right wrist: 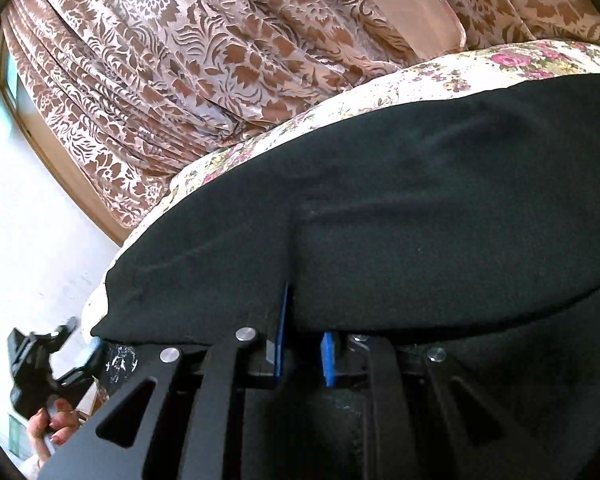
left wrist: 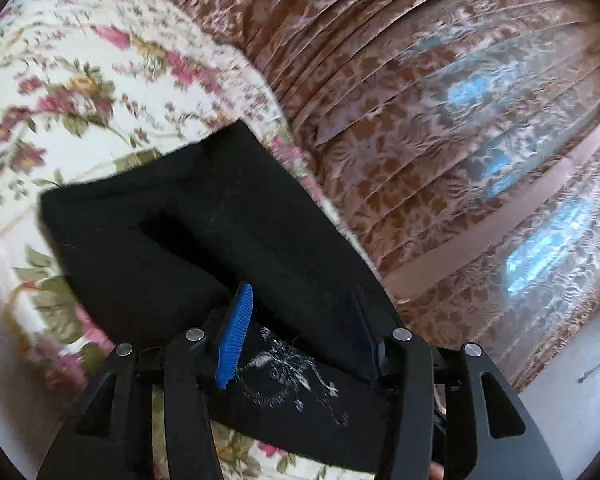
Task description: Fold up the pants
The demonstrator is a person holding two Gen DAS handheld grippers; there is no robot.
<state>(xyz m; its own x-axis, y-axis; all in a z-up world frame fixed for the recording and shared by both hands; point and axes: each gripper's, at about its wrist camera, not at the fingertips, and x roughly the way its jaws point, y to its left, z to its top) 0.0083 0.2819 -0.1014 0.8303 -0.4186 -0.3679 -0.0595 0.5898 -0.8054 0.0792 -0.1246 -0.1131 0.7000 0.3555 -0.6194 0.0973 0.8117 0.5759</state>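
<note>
Black pants (left wrist: 204,220) lie folded on a floral bedspread (left wrist: 80,92); white embroidery (left wrist: 288,372) shows near my left gripper. My left gripper (left wrist: 300,320) is open, its blue pads (left wrist: 234,336) standing apart over the pants' near edge. In the right wrist view the pants (right wrist: 400,200) fill the middle. My right gripper (right wrist: 306,344) has its jaws partly closed with black fabric draped over the fingertips; the blue pads (right wrist: 328,356) show a gap below the cloth. The left gripper (right wrist: 40,368) and the hand holding it appear at the lower left.
Brown and pink floral curtains (left wrist: 440,120) hang behind the bed, also in the right wrist view (right wrist: 180,60). A white wall (right wrist: 28,220) and a wooden window frame stand at the left. The bedspread edge (right wrist: 440,72) runs along the curtains.
</note>
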